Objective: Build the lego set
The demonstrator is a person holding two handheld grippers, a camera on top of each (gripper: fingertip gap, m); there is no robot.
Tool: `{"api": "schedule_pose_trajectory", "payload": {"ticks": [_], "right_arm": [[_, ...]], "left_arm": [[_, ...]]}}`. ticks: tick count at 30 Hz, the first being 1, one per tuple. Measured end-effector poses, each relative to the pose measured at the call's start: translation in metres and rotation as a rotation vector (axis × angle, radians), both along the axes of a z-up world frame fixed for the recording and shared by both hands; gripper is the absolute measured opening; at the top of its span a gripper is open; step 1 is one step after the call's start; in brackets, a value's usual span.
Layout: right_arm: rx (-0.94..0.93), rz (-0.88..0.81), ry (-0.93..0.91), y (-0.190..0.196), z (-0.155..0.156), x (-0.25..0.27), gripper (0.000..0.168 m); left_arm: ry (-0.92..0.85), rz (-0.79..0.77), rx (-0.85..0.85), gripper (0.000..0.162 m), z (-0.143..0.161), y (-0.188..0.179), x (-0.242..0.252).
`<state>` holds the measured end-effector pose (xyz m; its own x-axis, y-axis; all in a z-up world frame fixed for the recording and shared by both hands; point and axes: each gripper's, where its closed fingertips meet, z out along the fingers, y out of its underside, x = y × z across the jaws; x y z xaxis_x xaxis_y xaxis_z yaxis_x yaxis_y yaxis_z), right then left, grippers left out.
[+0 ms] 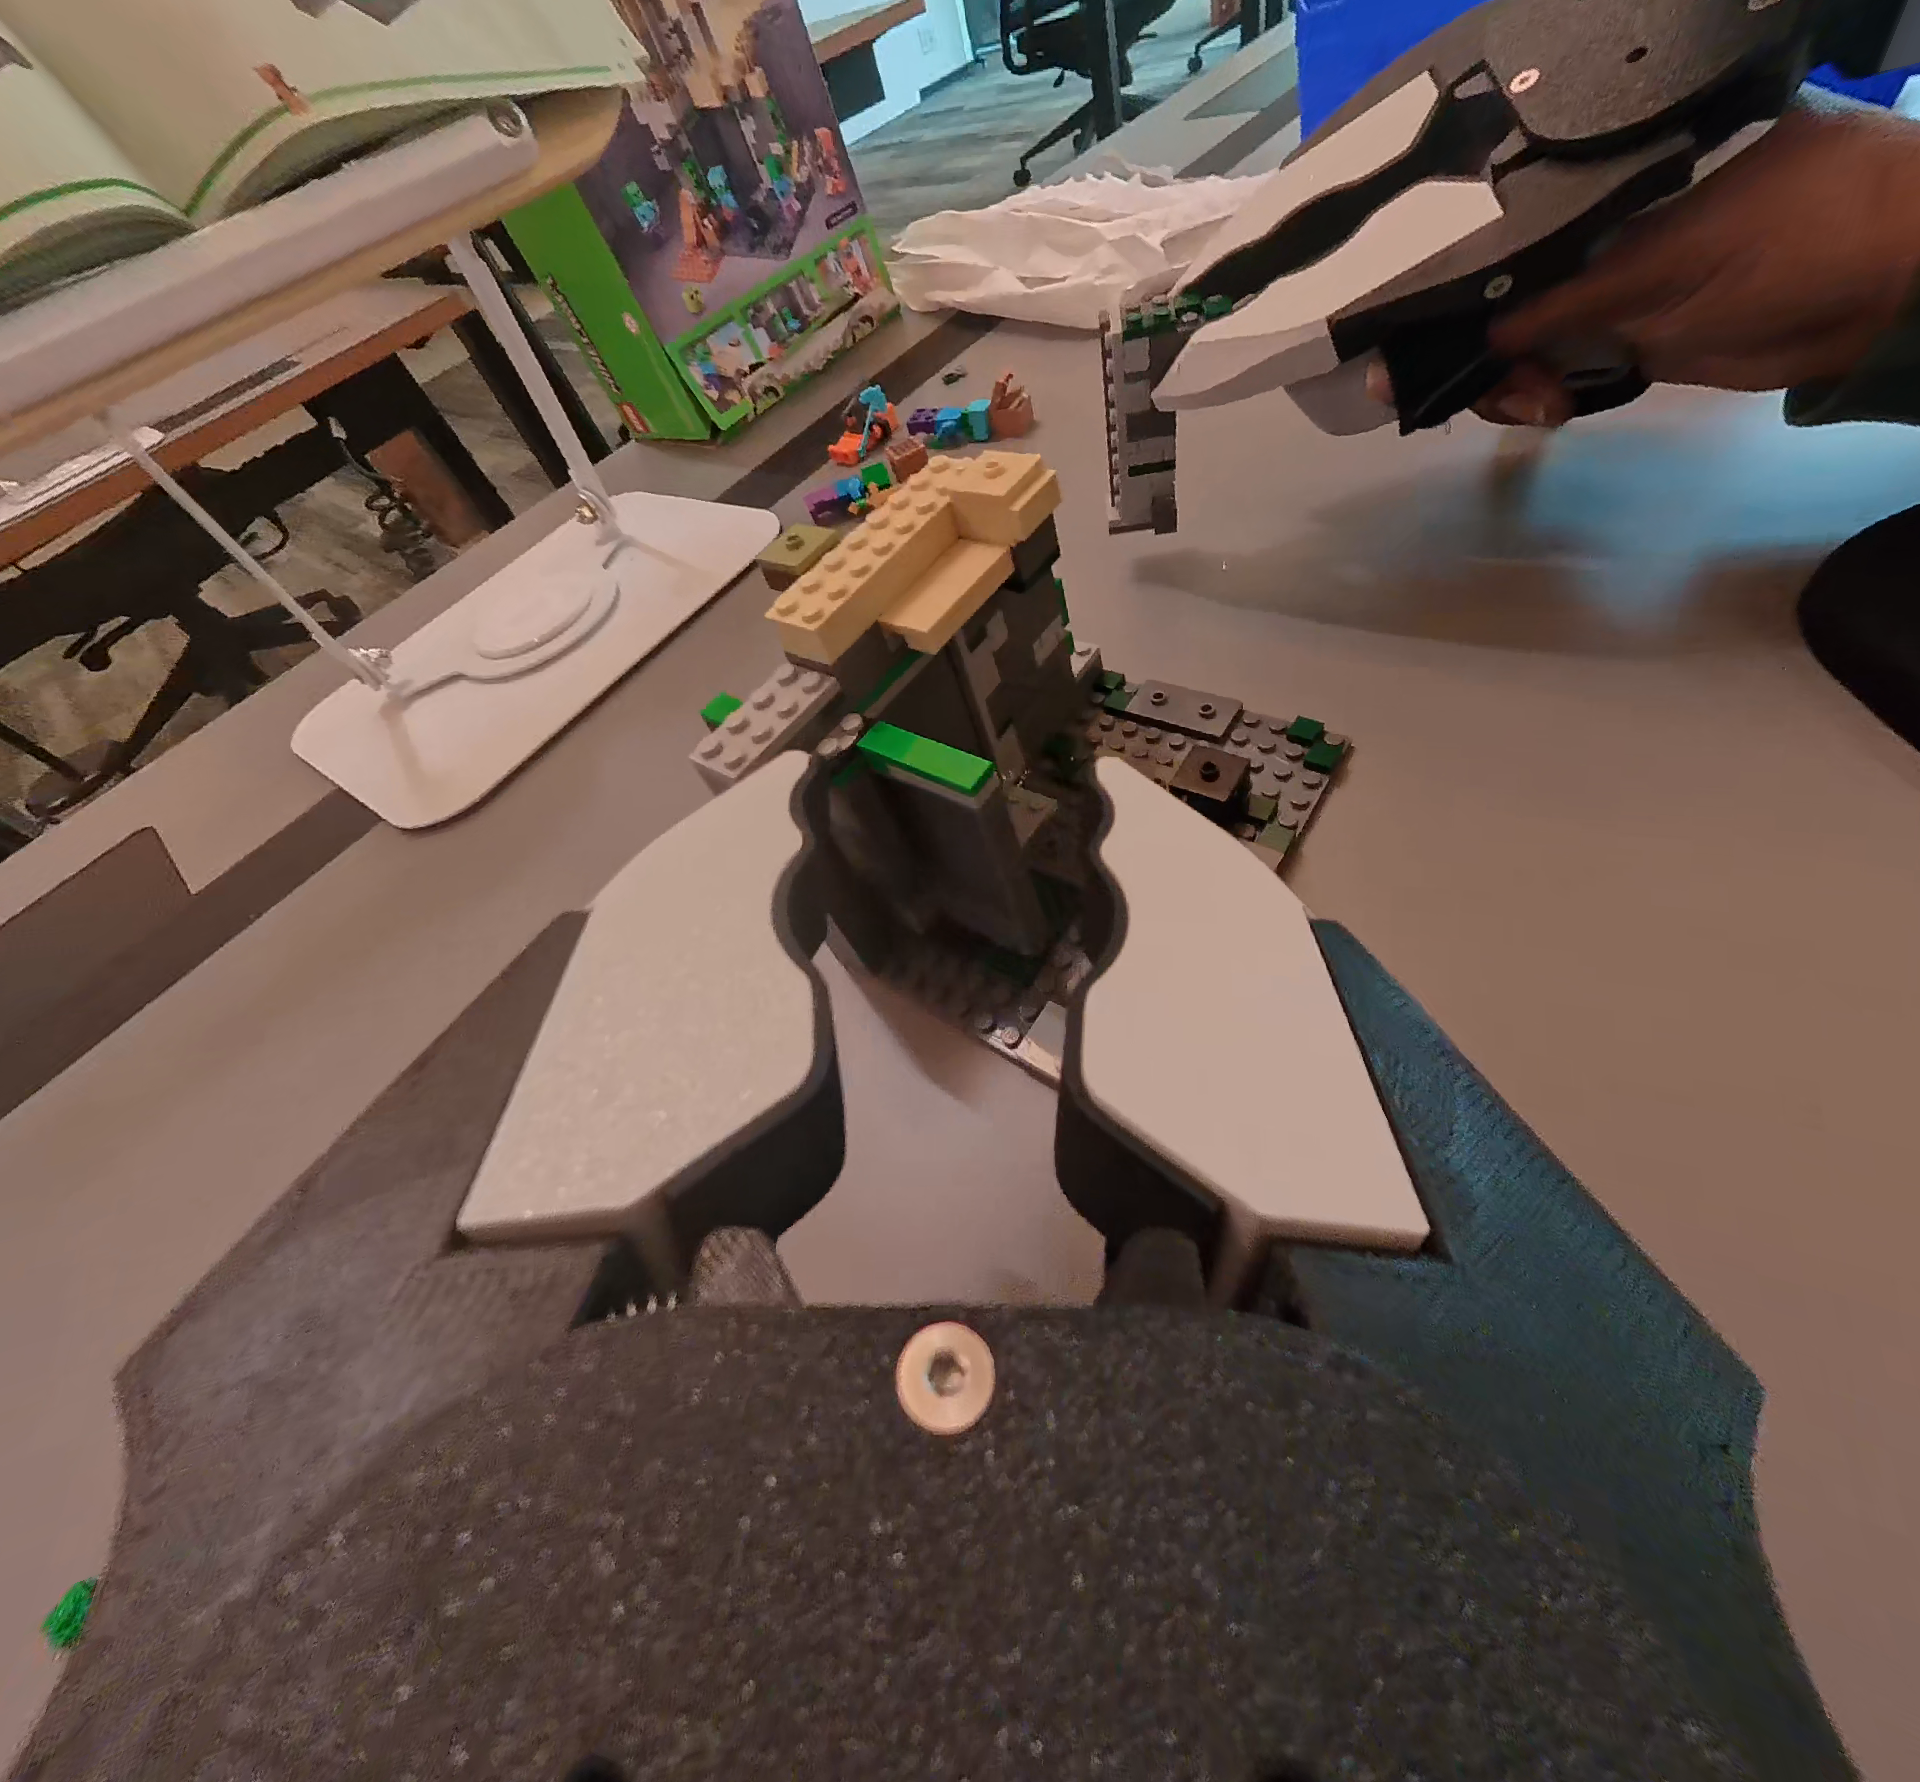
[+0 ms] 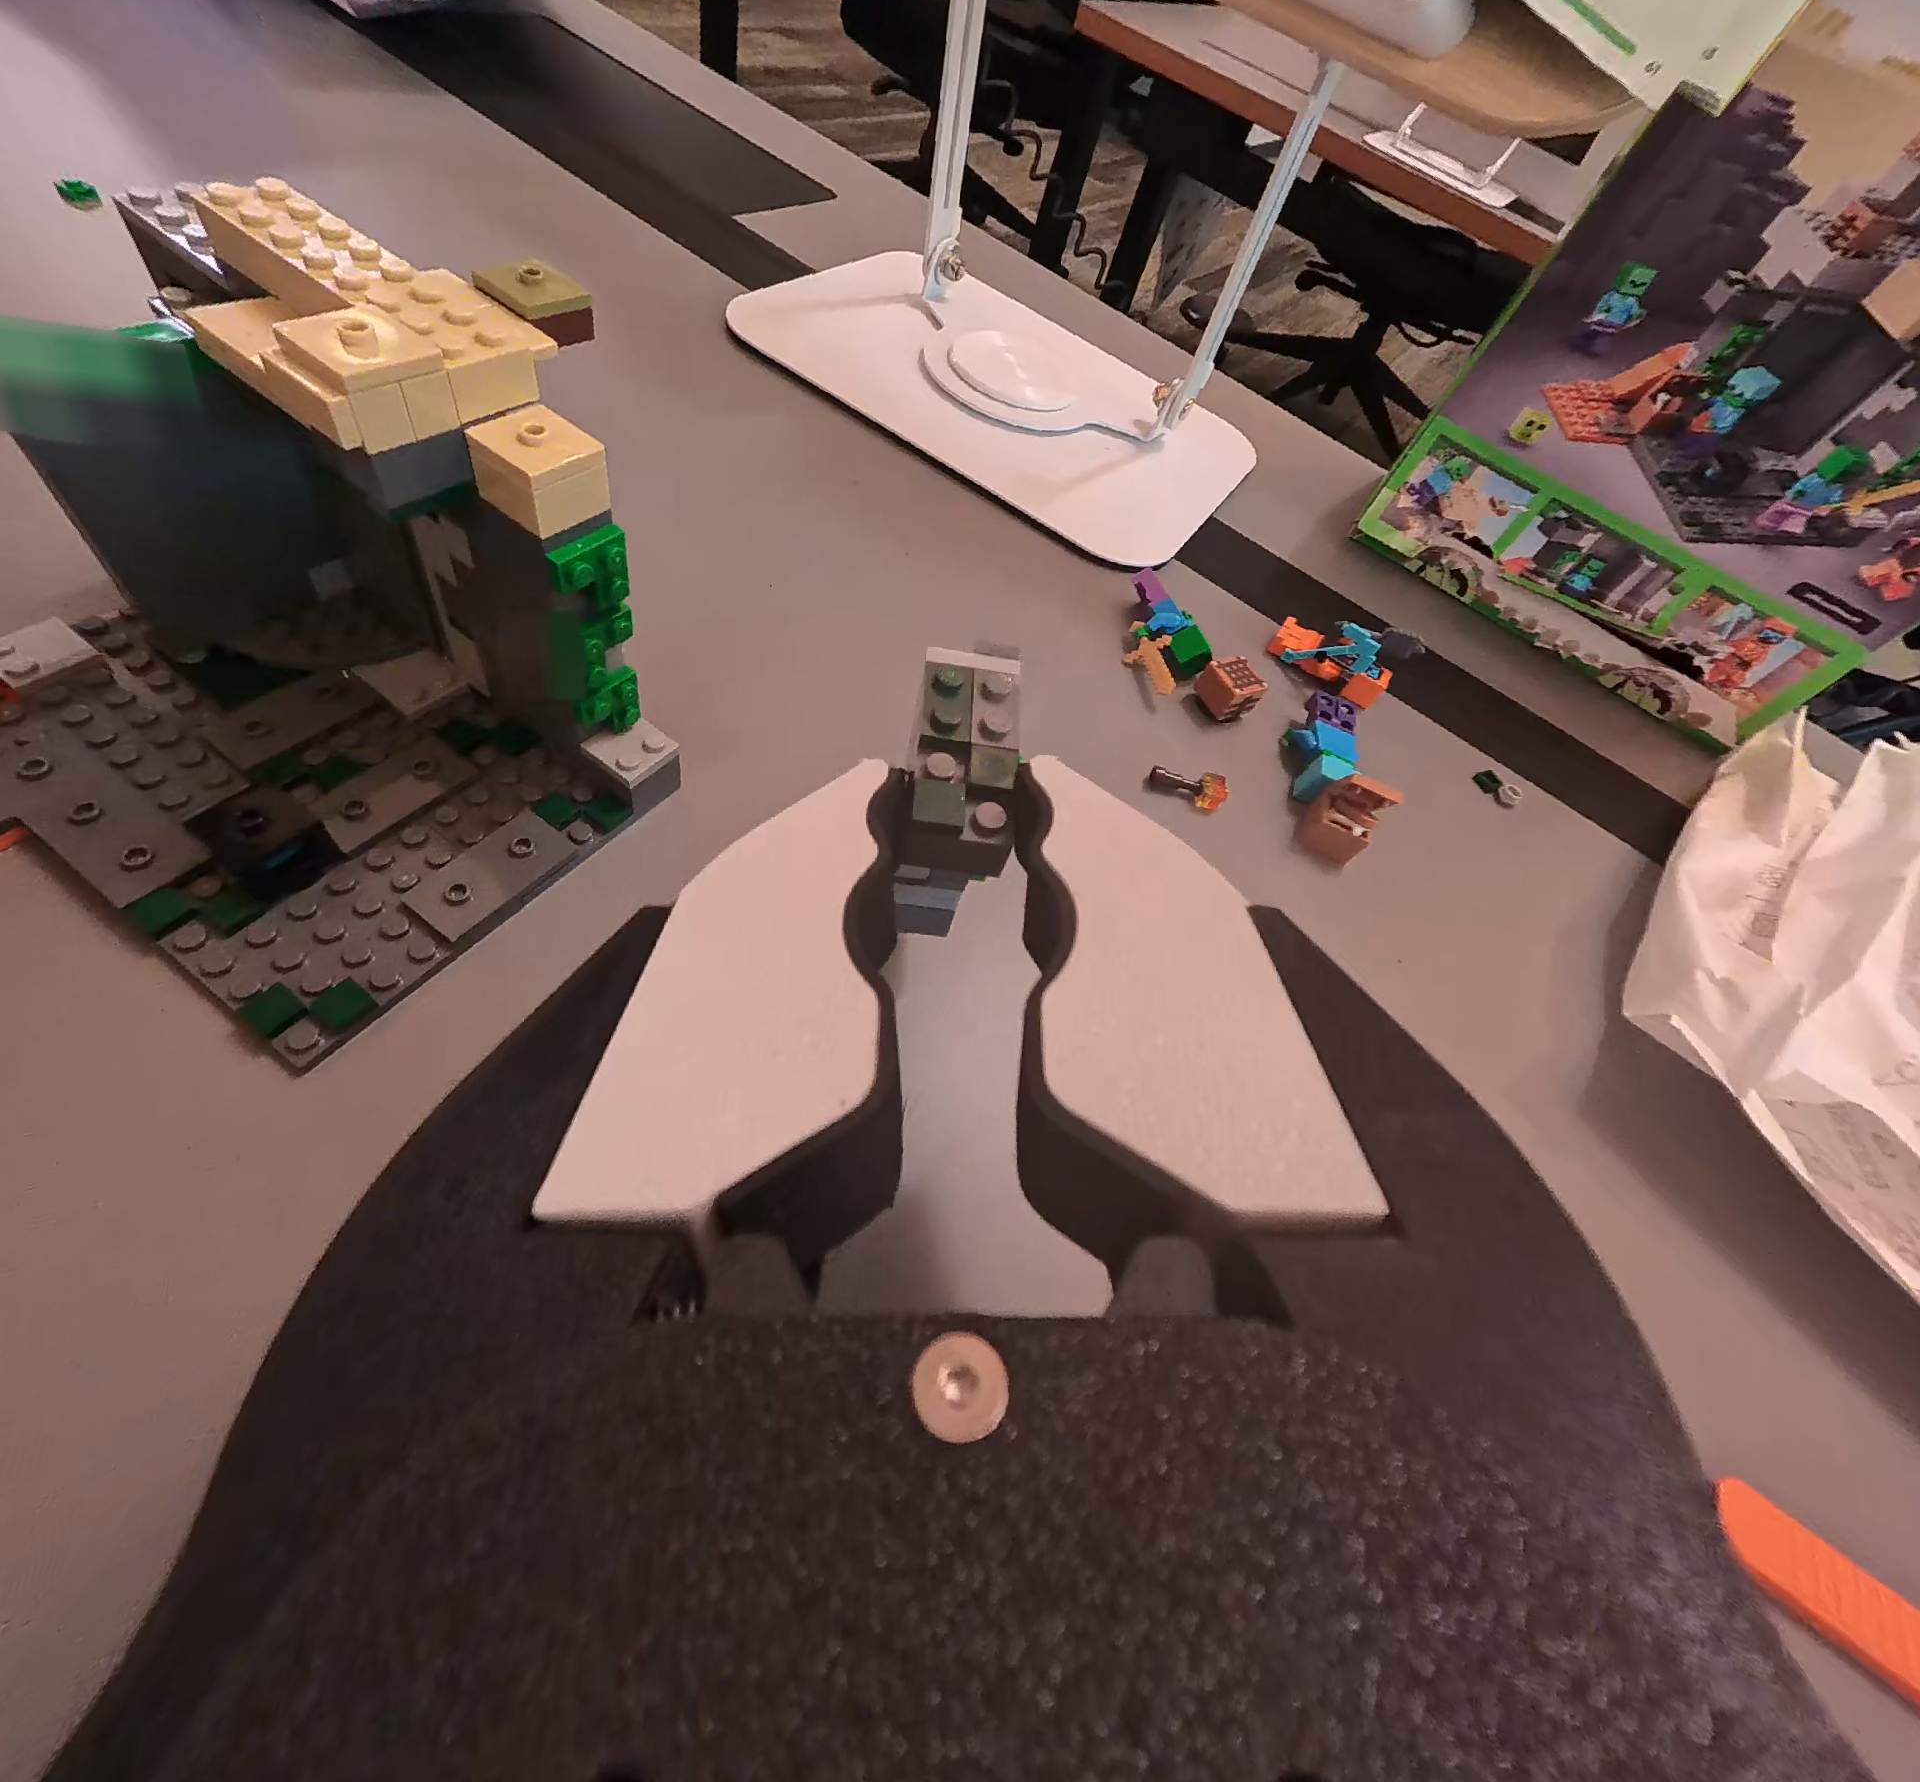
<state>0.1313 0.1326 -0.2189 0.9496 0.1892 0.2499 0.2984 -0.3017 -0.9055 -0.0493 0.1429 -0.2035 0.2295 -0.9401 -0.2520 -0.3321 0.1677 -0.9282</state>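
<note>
A grey Lego tower [image 1: 966, 693] with a tan top and green trim stands on a studded grey baseplate [image 1: 1236, 745]. My left gripper [image 1: 945, 797] is shut on the tower's lower part, one finger on each side. The tower [image 2: 395, 444] and baseplate [image 2: 312, 911] also show at the left of the right wrist view. My right gripper [image 2: 956, 776] is shut on a small grey and green wall section [image 2: 961, 756]. In the left wrist view, a hand holds this gripper [image 1: 1184, 350] above the table, right of the tower, with the wall section [image 1: 1143, 423] hanging from it.
A white stand [image 1: 540, 672] holds an open instruction book [image 1: 208, 70] at the left. Beyond are the Lego box [image 1: 727, 174], loose minifigures and small parts [image 2: 1320, 704], white paper bags [image 2: 1787, 953] and a blue bin [image 1: 1382, 18]. An orange tool [image 2: 1818, 1607] lies near right. Some 20 centimeters of space lies between my two pairs of fingers.
</note>
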Motion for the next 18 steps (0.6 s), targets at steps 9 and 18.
{"api": "schedule_pose_trajectory", "payload": {"ticks": [9, 18], "right_arm": [[-0.005, 0.041, 0.031, 0.000, -0.001, -0.007, 0.019], [-0.048, 0.161, 0.074, 0.033, -0.005, -0.032, 0.019]], "left_arm": [[0.102, -0.020, -0.006, 0.054, -0.017, -0.006, 0.004], [0.255, -0.026, -0.012, 0.067, -0.041, -0.017, 0.000]]}}
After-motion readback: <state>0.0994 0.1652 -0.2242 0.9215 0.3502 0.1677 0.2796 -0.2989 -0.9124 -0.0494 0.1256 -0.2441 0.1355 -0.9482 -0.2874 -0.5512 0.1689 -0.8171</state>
